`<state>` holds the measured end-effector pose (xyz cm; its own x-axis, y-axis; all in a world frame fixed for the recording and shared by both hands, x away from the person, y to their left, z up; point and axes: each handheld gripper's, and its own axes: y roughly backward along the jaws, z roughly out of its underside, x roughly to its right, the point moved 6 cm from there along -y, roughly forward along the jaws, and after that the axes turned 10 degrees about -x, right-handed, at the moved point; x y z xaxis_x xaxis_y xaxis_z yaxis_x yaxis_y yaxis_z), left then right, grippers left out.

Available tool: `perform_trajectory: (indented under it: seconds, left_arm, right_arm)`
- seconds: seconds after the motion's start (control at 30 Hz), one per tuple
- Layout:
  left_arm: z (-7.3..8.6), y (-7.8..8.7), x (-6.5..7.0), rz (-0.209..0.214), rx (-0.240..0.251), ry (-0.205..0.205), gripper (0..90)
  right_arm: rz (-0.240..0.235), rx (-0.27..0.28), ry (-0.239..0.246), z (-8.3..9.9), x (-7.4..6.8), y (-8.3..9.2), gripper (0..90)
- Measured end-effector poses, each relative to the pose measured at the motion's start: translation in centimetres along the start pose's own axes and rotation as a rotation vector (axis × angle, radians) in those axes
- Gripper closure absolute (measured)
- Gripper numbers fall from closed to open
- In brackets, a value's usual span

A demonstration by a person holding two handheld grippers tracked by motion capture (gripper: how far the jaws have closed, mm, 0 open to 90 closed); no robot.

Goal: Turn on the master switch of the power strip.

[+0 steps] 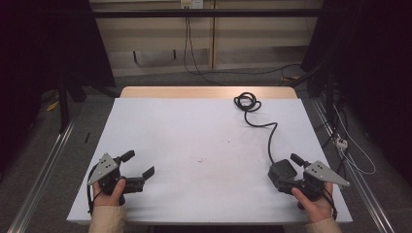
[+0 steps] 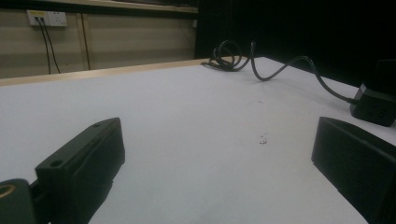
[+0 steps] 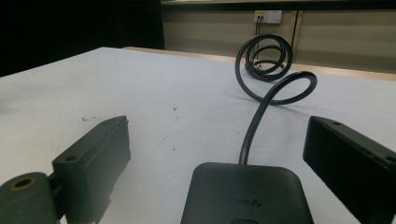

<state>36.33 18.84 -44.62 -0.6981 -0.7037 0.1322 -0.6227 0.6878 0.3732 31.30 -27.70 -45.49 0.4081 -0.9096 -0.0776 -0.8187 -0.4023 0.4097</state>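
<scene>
A black power adapter (image 1: 282,171) lies on the white table top (image 1: 194,131) at the near right. Its black cable (image 1: 268,135) runs toward the far edge and ends in a loose coil (image 1: 247,102). My right gripper (image 1: 290,173) stands open around the adapter (image 3: 245,196); in the right gripper view (image 3: 217,128) both jaws stay clear of its sides. At the near left, my left gripper (image 1: 138,163) is open with bare table between its jaws (image 2: 218,126). The left gripper view has the adapter (image 2: 376,105) off to the right.
A strip of bare wood (image 1: 209,92) marks the table's far edge. Small dark marks (image 1: 200,159) dot the sheet's middle. A wall socket (image 3: 268,16) with plugged leads sits on the far wall. Metal rails (image 1: 43,165) run along the floor beside the table.
</scene>
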Motion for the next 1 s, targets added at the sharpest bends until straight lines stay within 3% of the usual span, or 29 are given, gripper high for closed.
perform_trajectory:
  seconds: [1.0]
  left_arm:
    - [0.2,-0.3,0.1,0.013,-0.012,0.001,2.3]
  right_arm:
    - [-0.006,0.008,0.018,-0.2,-1.5,-1.3,5.5]
